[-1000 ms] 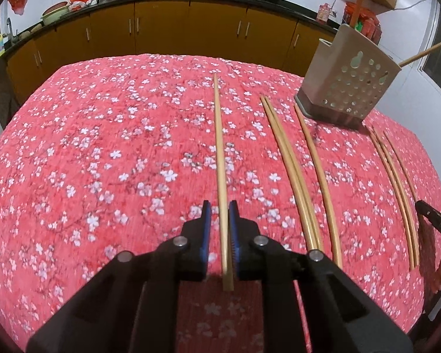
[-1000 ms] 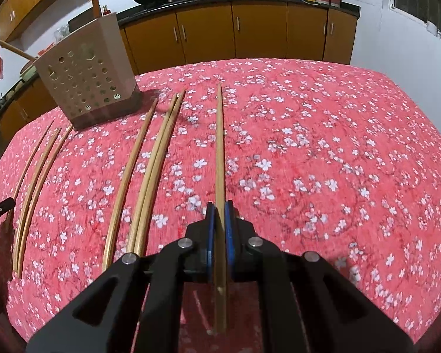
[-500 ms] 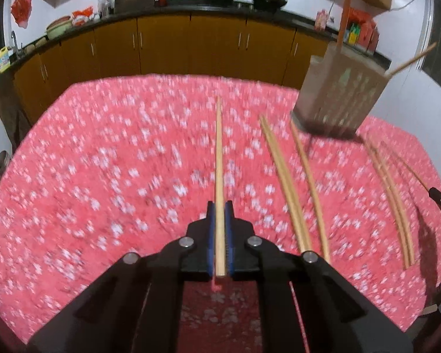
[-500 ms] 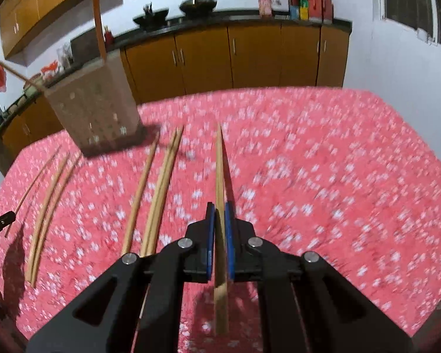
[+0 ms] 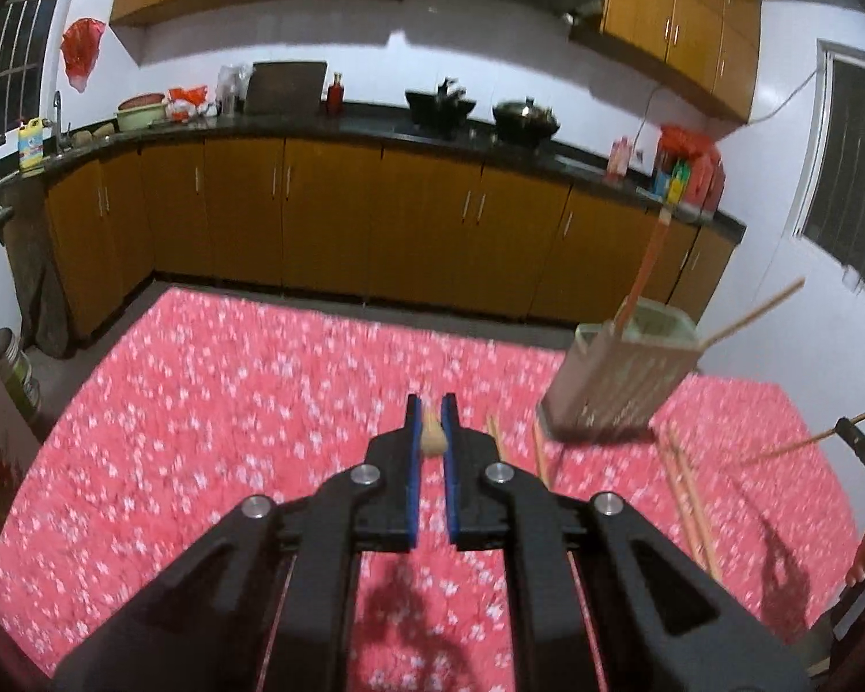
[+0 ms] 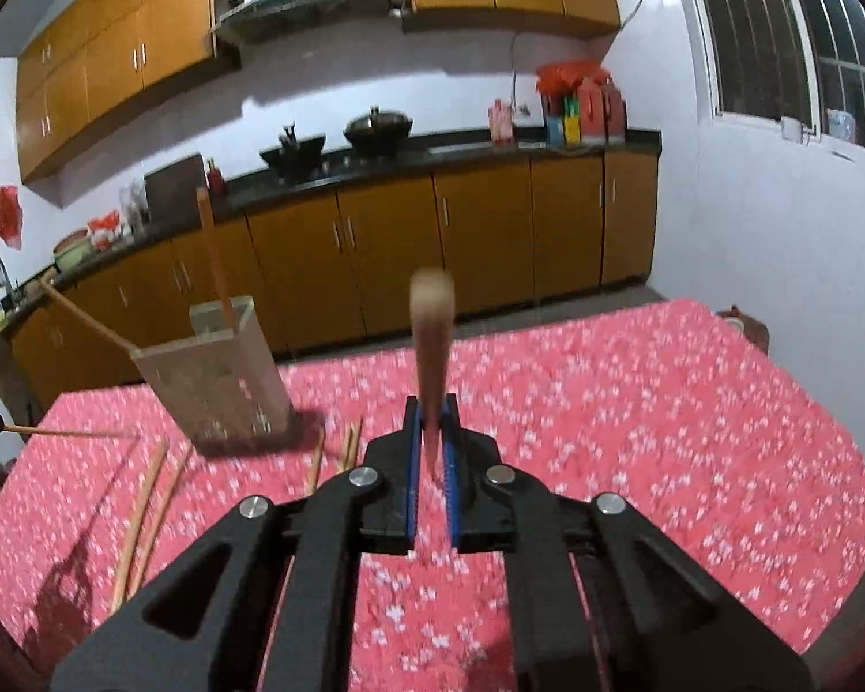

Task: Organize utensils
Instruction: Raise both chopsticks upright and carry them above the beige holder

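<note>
Here, going left to right, the left gripper [image 5: 431, 432] is pinched on a wooden chopstick [image 5: 432, 438], which shows as a short foreshortened stub between the blue pads, held clear above the red flowered tablecloth [image 5: 202, 432]. To its right several loose chopsticks [image 5: 689, 496] lie on the cloth, blurred, on either side of the beige perforated utensil holder [image 5: 623, 380], which stands toward the far right of the table with two chopsticks already leaning out of it. At the right edge of the left view a thin stick crosses toward the other tool. The right gripper [image 6: 431, 432] is likewise clamped on a second chopstick [image 6: 432, 334], whose rounded end rises well above the jaws. In the right view the holder sits to the left, near two pairs of chopsticks on the cloth.
</note>
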Action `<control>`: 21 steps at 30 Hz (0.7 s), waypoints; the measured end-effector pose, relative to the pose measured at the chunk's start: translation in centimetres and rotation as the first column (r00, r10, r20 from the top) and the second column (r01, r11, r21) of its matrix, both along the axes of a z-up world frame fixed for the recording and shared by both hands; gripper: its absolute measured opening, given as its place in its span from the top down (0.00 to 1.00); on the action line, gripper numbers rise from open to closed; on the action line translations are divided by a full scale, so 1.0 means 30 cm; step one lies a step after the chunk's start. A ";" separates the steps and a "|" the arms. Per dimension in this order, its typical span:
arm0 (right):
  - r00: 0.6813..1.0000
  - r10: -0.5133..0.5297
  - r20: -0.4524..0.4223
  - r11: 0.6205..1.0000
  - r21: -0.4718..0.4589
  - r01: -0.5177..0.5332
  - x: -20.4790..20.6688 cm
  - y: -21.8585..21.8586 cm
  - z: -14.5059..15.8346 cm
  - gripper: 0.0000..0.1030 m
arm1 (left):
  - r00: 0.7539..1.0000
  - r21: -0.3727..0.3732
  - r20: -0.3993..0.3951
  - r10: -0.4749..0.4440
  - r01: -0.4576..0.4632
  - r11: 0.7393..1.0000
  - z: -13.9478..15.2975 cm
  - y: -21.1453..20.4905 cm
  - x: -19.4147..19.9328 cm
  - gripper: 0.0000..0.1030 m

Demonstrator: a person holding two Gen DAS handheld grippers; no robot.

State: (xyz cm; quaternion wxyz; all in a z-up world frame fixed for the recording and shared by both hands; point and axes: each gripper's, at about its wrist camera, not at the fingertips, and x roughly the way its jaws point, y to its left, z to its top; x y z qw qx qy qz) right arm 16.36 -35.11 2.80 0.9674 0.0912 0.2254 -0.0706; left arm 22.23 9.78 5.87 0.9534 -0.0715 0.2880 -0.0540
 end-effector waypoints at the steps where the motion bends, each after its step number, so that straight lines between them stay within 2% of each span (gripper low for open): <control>1: 1.000 0.000 0.009 1.000 -0.001 0.000 -0.001 0.000 0.009 0.93 | 1.000 -0.001 0.010 0.001 -0.001 1.000 0.015 0.002 0.001 0.93; 11: 0.999 0.032 0.043 0.999 -0.013 -0.031 0.025 0.020 0.090 0.93 | 0.997 0.017 0.071 -0.018 0.017 1.000 0.122 -0.015 0.021 0.93; 15: 0.992 0.103 0.066 0.994 0.028 -0.105 0.017 0.036 0.145 0.93 | 0.994 0.013 0.093 -0.056 0.055 0.998 0.181 -0.040 0.006 0.93; 21: 0.956 0.260 0.139 0.955 0.113 -0.276 0.004 0.090 0.274 0.93 | 0.979 -0.026 0.141 -0.147 0.152 0.988 0.295 -0.112 -0.031 0.93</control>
